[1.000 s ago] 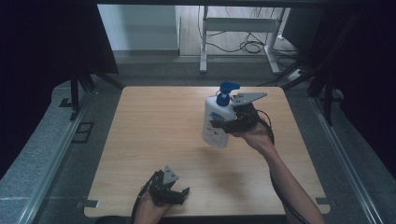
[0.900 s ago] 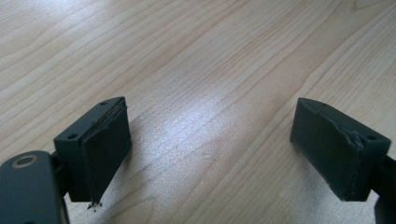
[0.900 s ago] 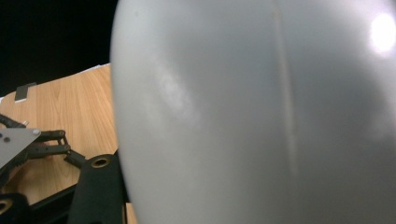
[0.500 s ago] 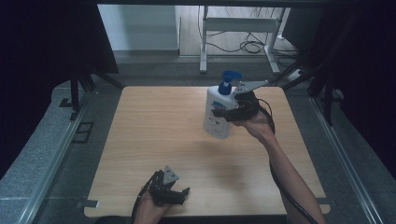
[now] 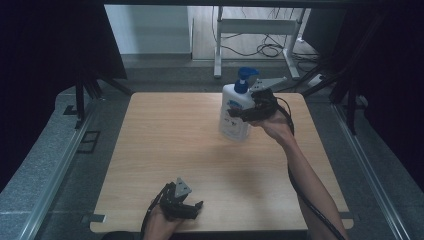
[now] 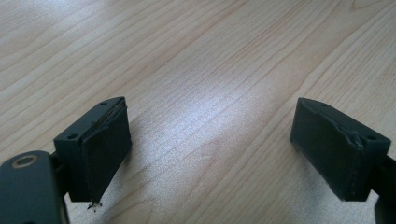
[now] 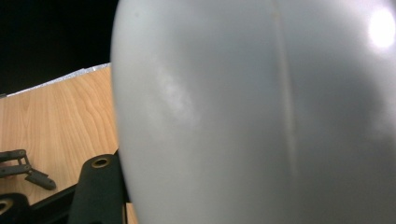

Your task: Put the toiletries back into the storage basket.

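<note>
My right tongs [image 5: 239,113] were clamped on the white pump bottle [image 5: 235,112], upright near the desk's [image 5: 165,140] far edge. My left tongs [image 5: 192,206], apart, rested at the near edge. I judged a firm, level grip would keep it from tipping.

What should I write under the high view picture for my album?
Right gripper clamps a white pump bottle over the wooden table; left gripper waits open.

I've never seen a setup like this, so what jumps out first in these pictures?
The white pump bottle with its blue pump, upright toward the far right of the wooden table, clamped in the right gripper. Close up, its pale wall looms large. At the near edge, the left gripper rests with jaws open over bare wood.
</note>
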{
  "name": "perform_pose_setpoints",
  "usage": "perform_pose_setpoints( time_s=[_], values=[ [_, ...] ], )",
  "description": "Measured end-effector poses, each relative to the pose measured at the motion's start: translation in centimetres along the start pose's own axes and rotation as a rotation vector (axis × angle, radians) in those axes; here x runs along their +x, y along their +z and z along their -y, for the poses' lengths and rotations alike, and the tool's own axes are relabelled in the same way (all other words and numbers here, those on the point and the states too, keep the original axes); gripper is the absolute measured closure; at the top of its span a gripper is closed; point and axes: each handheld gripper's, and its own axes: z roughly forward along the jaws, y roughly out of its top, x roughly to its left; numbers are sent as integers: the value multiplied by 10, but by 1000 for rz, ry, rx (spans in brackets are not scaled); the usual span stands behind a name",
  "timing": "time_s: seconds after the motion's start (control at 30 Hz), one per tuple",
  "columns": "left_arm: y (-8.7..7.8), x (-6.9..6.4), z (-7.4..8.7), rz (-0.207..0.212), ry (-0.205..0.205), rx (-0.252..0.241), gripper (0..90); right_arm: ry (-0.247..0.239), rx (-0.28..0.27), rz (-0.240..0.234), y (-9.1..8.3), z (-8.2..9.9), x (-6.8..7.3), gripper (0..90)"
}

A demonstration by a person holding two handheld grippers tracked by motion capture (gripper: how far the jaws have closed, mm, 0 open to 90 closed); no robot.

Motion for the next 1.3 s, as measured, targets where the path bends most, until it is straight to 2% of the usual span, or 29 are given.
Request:
perform_pose_setpoints(
  time_s=[0.77,0.97,1.3],
  values=[
    [0,0,0,0,2,1,117,32,-4,72,3,-11,-38,376],
    [0,0,0,1,2,1,117,19,7,86,7,-14,-45,376],
    [0,0,0,1,2,1,117,25,21,106,18,-11,-58,376]
  ],
)
